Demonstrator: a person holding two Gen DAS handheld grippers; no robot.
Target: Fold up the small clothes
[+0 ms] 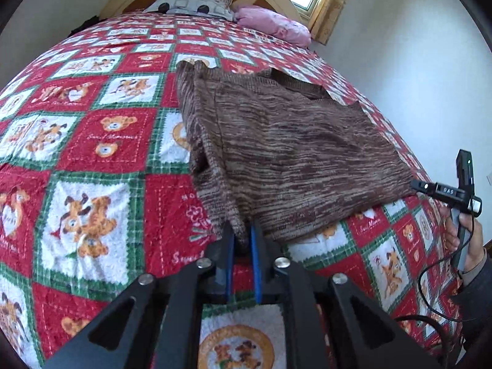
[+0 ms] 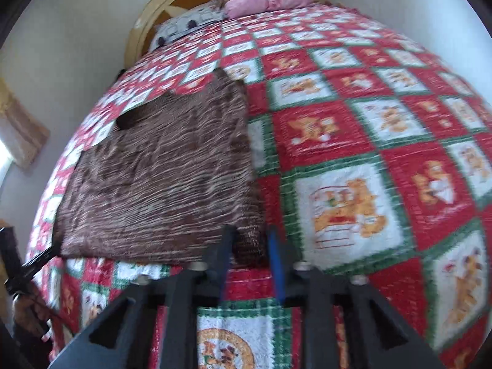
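The brown knit garment (image 1: 276, 141) lies spread on the patchwork quilt (image 1: 92, 141) near the foot of the bed, partly folded, with a doubled strip along one side.

Left side: the left gripper (image 1: 243, 240) is clamped on the near corner of the garment; a bunch of knit sits pinched between the blue pads (image 1: 255, 246), with the jaws nearly together. The grip looks secure but shallow.

Right side: the right gripper (image 2: 250, 243) has its jaws apart, and the near right corner of the garment (image 2: 153, 178) stands in the gap. The pads do not appear to press on it; blur in the right wrist view limits certainty. In the left wrist view, this tool shows at the garment's far edge, held by a hand (image 1: 464, 240).

Assessment: the step in hand appears to be taking both near corners for a fold toward the pillows (image 1: 190, 4). To do it well, the right jaws should close on all layers at the corner before any lift, and both corners should rise together, level, so the hem stays straight and the doubled strip does not fall open.
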